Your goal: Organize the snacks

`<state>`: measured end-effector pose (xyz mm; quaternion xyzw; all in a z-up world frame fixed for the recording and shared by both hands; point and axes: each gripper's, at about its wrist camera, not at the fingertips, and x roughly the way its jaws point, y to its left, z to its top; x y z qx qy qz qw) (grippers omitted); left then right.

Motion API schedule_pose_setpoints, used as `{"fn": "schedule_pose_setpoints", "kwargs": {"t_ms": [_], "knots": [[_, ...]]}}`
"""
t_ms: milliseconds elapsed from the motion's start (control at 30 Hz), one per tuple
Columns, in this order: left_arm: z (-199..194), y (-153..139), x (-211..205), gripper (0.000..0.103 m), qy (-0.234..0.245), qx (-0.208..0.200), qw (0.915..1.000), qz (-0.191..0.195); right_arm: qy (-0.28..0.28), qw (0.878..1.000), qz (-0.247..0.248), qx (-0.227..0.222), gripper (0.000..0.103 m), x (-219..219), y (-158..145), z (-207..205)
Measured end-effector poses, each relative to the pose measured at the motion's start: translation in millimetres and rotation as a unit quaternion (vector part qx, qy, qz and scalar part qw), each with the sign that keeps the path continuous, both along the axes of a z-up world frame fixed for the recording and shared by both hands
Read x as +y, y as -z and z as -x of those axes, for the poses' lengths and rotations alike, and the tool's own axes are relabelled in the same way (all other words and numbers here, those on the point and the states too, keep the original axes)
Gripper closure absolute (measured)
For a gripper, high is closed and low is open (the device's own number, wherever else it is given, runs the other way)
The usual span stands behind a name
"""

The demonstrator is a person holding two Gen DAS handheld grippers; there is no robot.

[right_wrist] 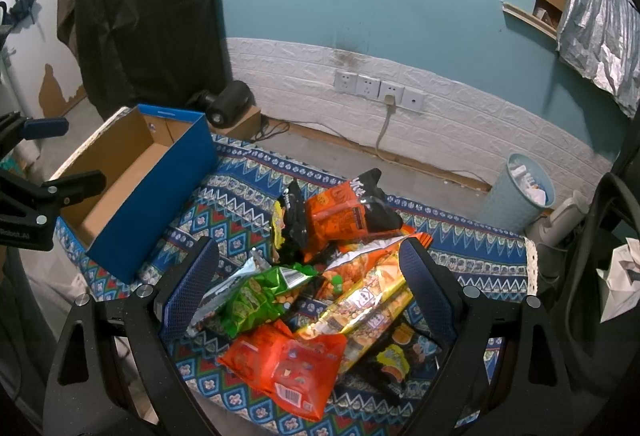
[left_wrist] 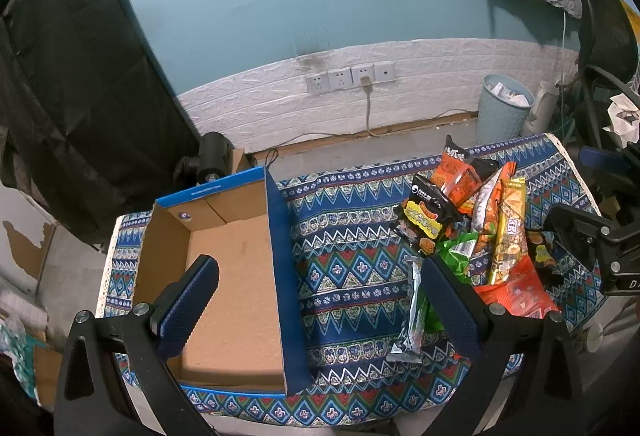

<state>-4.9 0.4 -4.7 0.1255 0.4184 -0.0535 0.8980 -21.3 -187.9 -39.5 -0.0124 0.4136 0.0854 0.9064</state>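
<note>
Nothing looks sorted yet: the cardboard box [left_wrist: 232, 276] sits empty at 9 o'clock on the patterned tabletop [left_wrist: 352, 276], while the snack pile [right_wrist: 320, 284] lies heaped at 3 o'clock. The box's long axis runs toward the wall, 12 to 6. The left tongs [left_wrist: 316, 300] and right tongs [right_wrist: 308, 288] both gape wide, holding nothing; the right hangs over the pile.

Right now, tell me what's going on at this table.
A person holds two grippers over a patterned tablecloth, sorting snacks. The left gripper is open above the edge of an empty cardboard box. The right gripper is open over a pile of snack bags, near a green bag and a long yellow pack. Nothing is gripped, nothing boxed yet.
</note>
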Motion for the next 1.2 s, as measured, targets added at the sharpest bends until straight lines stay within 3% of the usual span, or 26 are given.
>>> {"fn": "schedule_pose_setpoints", "kwargs": {"t_ms": [1200], "knots": [[-0.9,1.4,-3.8,0.001,0.001,0.006,1.0000,-0.004,-0.001,1.000,0.001,0.005,0.013,-1.8,1.6,0.0]]}}
